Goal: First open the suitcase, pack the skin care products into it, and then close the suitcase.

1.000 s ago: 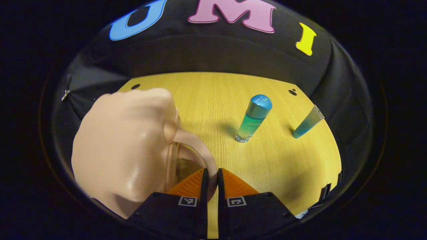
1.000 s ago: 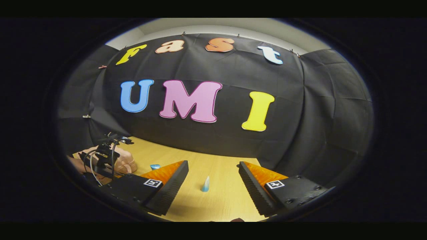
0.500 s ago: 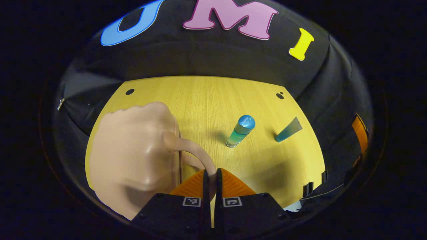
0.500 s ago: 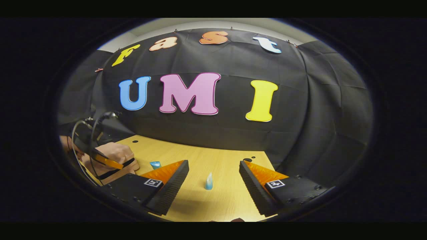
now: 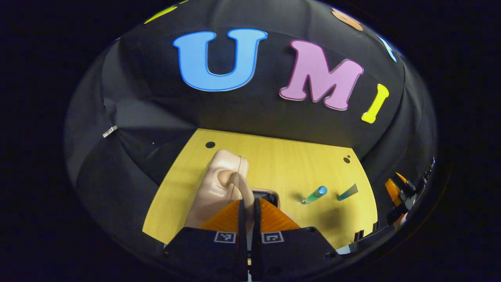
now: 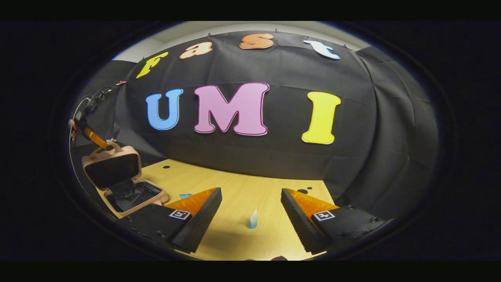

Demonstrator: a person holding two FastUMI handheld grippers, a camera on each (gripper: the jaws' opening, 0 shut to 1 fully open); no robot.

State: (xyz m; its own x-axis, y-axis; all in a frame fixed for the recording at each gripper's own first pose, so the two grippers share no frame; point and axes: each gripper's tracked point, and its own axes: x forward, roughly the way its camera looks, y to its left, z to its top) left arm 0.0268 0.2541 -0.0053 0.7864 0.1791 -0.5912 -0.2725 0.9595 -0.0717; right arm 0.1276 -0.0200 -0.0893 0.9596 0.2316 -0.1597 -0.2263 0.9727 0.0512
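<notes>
In the left gripper view, the left gripper is clenched on the curved handle of the small pink suitcase, both fingers pinching the loop so the lid can be swung up on its hinge; the lid rises in front of the camera and a corner of the dark interior shows just beside the fingers. To the right on the wooden table stand the skin care products, a blue-capped bottle and a teal tube, near each other and well apart from the case, apparently waiting for the opening to finish. In the right gripper view, the right gripper hangs released above the table with its fingers spread wide and holding nothing, the tube standing between them farther off, which suggests it is lined up for the first pick. At far left the suitcase stands open, its lid raised nearly upright over the lined base, the left gripper gripping the handle at the top. The bottle's cap peeks out beside the right gripper's left finger. Packing has not yet begun.
</notes>
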